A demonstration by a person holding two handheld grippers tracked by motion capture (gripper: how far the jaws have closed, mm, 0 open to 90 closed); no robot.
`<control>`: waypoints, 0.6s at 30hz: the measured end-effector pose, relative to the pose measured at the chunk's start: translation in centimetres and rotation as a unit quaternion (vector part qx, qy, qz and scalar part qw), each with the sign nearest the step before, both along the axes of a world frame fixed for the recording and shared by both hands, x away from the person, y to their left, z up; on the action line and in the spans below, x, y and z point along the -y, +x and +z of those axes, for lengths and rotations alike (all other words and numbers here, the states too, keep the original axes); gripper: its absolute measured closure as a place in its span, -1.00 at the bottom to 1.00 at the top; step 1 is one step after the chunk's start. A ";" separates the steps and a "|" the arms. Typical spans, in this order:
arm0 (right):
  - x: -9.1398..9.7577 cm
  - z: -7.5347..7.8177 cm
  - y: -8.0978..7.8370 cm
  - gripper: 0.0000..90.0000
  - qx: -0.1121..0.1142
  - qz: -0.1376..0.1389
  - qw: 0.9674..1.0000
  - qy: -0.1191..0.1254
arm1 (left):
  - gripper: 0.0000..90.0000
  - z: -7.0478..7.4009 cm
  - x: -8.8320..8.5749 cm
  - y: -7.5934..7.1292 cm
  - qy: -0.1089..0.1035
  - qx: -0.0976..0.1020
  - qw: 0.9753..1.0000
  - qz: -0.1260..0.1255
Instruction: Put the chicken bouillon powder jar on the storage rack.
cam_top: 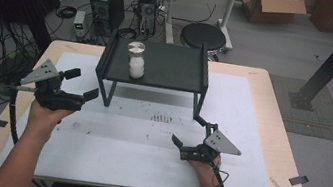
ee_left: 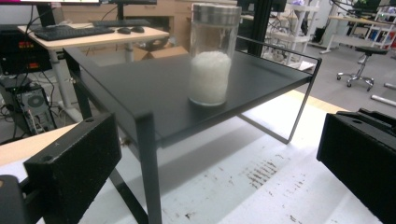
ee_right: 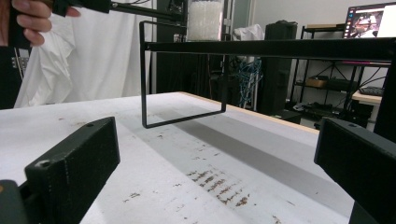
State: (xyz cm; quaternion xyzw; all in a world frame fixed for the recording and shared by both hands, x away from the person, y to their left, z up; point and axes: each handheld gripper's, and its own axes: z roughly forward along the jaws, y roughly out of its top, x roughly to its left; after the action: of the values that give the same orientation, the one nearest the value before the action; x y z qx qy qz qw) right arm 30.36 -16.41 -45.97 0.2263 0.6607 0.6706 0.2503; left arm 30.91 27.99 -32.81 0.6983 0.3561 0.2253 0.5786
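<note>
We find both claws, left (cam_top: 82,84) and right (cam_top: 187,133), spread and empty, flanking the shelf (cam_top: 168,71) bearing the jar (cam_top: 137,60) at upper centre, presumably poised to approach.

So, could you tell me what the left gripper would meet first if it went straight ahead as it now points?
Probably the black shelf: the left gripper, open, faces its near corner and leg, with the jar standing farther back on top. Depth is uncertain.

Jar (cam_top: 137,60) on shelf (cam_top: 173,69) – left half, shelf on mat (cam_top: 145,151), left gripper (cam_top: 82,85) – right gripper (cam_top: 189,131) before it
</note>
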 end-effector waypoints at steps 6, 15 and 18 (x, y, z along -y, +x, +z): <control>0.0 0.0 0.0 -1.00 0.000 0.000 1.000 0.000 | -1.00 -2.0 -0.5 -0.3 -0.019 0.010 1.000 0.009; 0.0 0.0 -0.1 -1.00 0.003 0.001 1.000 -0.001 | -0.99 -5.0 -0.9 -0.6 -0.028 0.029 0.999 0.016; 0.0 0.0 -0.1 -1.00 0.004 0.000 1.000 -0.002 | -0.99 -5.9 -0.9 -0.6 -0.031 0.030 0.999 0.017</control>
State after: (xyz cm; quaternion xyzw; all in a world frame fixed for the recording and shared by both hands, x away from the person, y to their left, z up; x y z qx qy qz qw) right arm 30.29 -16.39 -45.97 0.2231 0.6609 0.6704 0.2531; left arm 30.30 28.89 -38.69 0.6669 0.3574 0.2448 0.6062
